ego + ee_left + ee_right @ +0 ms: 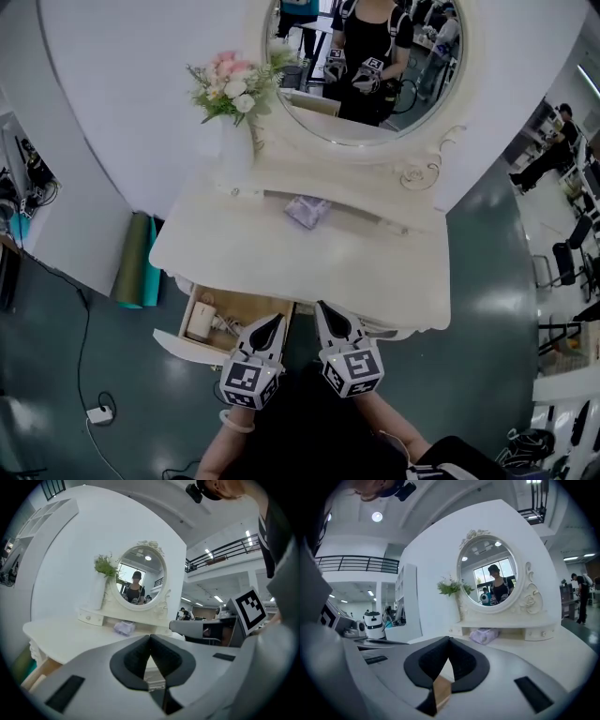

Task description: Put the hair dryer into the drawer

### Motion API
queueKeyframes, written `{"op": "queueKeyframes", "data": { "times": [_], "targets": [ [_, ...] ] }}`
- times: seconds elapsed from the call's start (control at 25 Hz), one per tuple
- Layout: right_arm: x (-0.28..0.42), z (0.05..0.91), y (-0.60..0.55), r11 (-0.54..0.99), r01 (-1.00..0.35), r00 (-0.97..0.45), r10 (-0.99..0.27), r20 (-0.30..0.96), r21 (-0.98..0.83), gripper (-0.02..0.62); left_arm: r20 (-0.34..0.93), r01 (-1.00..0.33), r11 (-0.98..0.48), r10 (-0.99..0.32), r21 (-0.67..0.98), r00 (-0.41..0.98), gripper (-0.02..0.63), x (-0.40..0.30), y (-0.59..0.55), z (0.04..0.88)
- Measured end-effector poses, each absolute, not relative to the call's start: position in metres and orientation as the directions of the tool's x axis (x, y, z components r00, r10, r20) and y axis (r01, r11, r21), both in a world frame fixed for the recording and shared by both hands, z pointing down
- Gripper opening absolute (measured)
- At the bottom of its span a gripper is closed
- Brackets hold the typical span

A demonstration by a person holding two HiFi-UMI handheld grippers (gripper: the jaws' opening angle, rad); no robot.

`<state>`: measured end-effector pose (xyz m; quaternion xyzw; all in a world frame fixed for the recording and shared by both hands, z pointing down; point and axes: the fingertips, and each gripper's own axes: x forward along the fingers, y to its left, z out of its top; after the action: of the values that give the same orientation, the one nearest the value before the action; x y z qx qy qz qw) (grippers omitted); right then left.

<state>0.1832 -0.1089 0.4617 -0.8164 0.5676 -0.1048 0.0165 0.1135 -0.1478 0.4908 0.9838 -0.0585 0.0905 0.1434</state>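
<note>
Left gripper (271,327): fingers pressed together, nothing between. Right gripper (329,319): fingers also closed tip to tip, empty. Both side by side at front edge of dressing table (281,253). Hair dryer (201,320) lies in open drawer (184,348), left of left fingertips, not touched. Purple packet (307,211) on tabletop ahead of both fingertips.

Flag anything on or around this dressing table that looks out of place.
The drawer at the dressing table's front left stands pulled open, with the hair dryer and its cord lying inside. Otherwise nothing stands out: the flower vase is upright and the purple packet lies on top.
</note>
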Motion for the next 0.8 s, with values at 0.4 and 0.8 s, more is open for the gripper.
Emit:
{"op": "queueKeyframes", "data": {
  "times": [0.4,0.8],
  "targets": [
    [0.229,0.456,-0.056,-0.4,-0.899,0.378,-0.914,0.145,-0.18,-0.014,0.181,-0.065,-0.967,-0.02,0.246,0.983,0.018,0.169,-0.099,0.478],
    [0.262,0.457,-0.037,-0.36,-0.919,0.342,-0.931,0.125,-0.161,-0.014,0.196,-0.093,-0.968,-0.047,0.231,0.98,0.018,0.197,-0.073,0.487]
  ]
}}
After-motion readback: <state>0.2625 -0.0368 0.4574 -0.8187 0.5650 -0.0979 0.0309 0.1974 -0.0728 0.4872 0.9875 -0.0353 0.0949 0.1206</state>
